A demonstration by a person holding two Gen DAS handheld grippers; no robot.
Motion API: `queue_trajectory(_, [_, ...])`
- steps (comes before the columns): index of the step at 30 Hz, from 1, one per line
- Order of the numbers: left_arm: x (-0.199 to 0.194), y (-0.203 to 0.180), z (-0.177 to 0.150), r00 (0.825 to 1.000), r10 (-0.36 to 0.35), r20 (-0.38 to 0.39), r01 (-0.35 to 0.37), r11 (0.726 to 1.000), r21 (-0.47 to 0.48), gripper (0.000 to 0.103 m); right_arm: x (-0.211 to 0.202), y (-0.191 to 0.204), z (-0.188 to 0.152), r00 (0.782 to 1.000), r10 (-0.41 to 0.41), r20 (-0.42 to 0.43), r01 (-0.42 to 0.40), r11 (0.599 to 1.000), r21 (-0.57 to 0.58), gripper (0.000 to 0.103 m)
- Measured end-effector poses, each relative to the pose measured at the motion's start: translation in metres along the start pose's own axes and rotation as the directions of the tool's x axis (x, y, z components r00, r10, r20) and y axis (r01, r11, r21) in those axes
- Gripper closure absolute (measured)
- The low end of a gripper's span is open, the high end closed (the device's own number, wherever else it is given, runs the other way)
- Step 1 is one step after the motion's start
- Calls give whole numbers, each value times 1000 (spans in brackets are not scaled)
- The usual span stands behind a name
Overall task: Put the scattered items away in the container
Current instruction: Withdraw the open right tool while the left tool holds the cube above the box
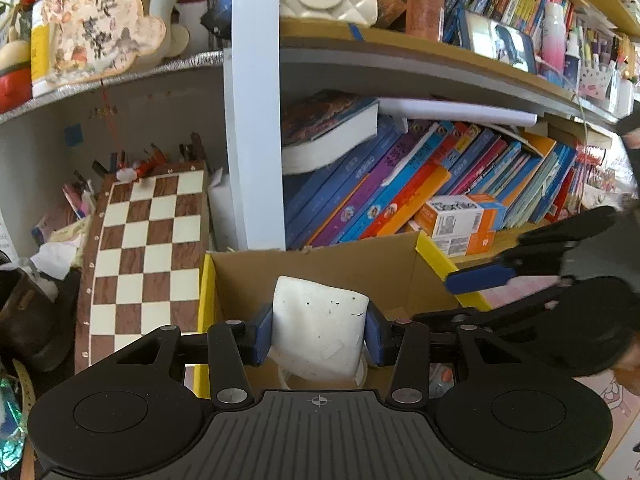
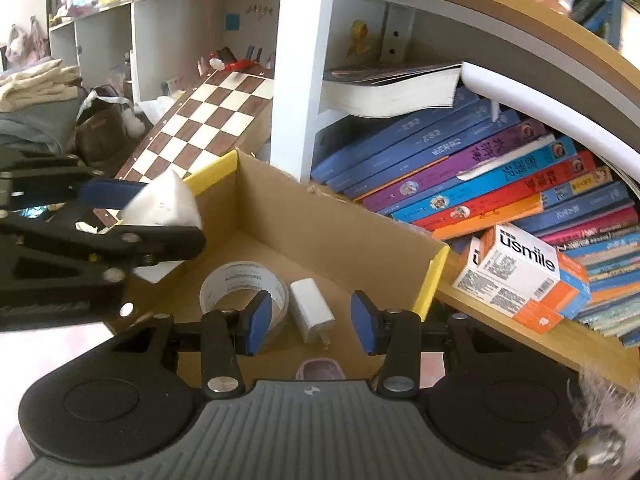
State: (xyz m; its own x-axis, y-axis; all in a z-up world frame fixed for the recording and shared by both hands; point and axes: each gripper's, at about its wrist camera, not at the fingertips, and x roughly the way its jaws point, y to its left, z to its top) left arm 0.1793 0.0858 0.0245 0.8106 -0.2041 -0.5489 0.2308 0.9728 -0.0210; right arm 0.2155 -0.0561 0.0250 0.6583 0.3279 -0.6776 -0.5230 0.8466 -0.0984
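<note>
My left gripper (image 1: 318,334) is shut on a white foam block (image 1: 318,326) and holds it above the open cardboard box (image 1: 360,268) with yellow-taped edges. The same block (image 2: 162,204) and left gripper (image 2: 136,216) show in the right wrist view at the box's left rim. My right gripper (image 2: 306,320) is open and empty over the near side of the box (image 2: 332,224). Inside the box lie a clear tape roll (image 2: 242,284) and a white charger plug (image 2: 312,314). My right gripper's fingers (image 1: 480,280) show at the box's right edge in the left wrist view.
A chessboard (image 1: 148,252) leans left of the box. A bookshelf with slanted books (image 2: 480,184) stands behind. An orange and white usmile box (image 2: 524,276) lies on the shelf to the right. A brown bag (image 2: 104,128) and folded clothes (image 2: 36,84) are at the left.
</note>
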Motion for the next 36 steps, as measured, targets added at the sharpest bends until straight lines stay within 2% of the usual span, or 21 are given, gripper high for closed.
queue_trajectory(10, [18,-4,7,999,7,-48,-5,999,38,59,-16,-4,-10,1000,8,24,-10,999,53,62])
queue_trajectory(20, [48,8,7,990,0,-143,0,1000,1,59,-19,-2,-19,999,34,19,-36,997,74,62])
queue_trajectory(36, [69,20,11,980,15,-198,-7,999,43,59,-16,-2,-21,999,45,14,-46,995,91,62])
